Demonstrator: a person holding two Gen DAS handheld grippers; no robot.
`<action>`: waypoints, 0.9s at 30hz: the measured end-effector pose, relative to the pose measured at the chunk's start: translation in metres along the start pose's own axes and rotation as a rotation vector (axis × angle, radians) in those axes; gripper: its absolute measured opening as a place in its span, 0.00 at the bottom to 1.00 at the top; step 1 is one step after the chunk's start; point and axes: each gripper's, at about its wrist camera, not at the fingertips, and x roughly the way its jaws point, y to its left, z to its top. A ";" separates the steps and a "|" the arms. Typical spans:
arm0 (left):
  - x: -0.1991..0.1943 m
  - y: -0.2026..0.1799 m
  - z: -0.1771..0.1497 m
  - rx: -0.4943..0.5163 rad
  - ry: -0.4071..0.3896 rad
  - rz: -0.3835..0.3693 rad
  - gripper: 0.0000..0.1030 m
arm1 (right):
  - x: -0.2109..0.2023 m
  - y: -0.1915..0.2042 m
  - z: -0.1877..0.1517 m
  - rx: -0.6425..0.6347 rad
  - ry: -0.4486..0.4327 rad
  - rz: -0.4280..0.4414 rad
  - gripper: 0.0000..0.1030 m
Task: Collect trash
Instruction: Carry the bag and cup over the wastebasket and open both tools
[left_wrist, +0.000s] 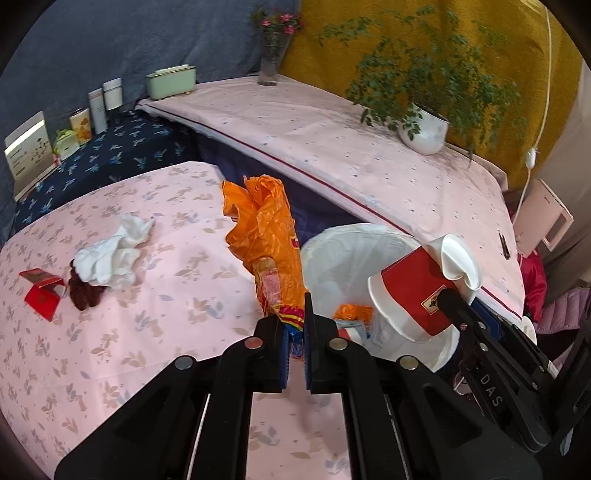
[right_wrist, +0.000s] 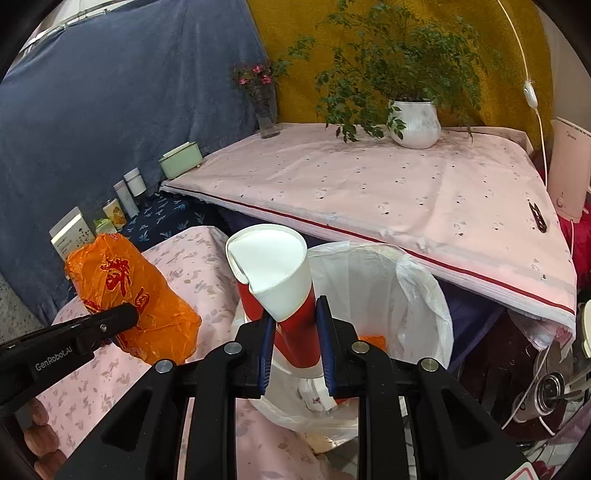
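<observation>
A: What is held, and where, relative to the white plastic-lined round waste bin (left_wrist: 332, 258)?

B: A crumpled orange plastic bag with red print (left_wrist: 264, 236) is pinched between the nearly closed jaws of the left hand-held gripper (left_wrist: 294, 339), just left of the bin's rim and over the edge of the pink floral-print counter (left_wrist: 110, 332). A crushed red-and-white paper cup (right_wrist: 275, 288) is clamped at its red body by the narrowly set right hand-held gripper (right_wrist: 293, 343), above the bin's near-left rim, mouth tilted up and away.

A: What lies in the bin already?

B: Scraps of orange film and some white paper are seen at the bottom, inside the liner.

A: How is the step in hand best done?

B: Both items are judged ready for dropping. Each should be carried fully over the bin's opening before the jaws are parted; the bag, being light and springy, may cling to a pad or drift onto the rim, so release low inside the liner is advised. The cup should be freed first or apart from the bag, so that the grippers are not crossed above the opening.

A: What remains to be collected?

B: Well left of the bin, on the counter, a wad of white tissue (left_wrist: 110, 254), a dark red clump (left_wrist: 83, 291) touching it and a small red folded card (left_wrist: 42, 295) are left.
</observation>
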 end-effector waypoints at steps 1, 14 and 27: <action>0.002 -0.006 0.001 0.010 0.002 -0.006 0.05 | 0.000 -0.006 0.000 0.007 0.001 -0.006 0.20; 0.037 -0.051 0.002 0.064 0.060 -0.070 0.06 | 0.011 -0.051 -0.003 0.054 0.025 -0.054 0.20; 0.041 -0.043 0.007 0.019 0.031 -0.027 0.57 | 0.021 -0.041 0.001 0.044 0.026 -0.047 0.31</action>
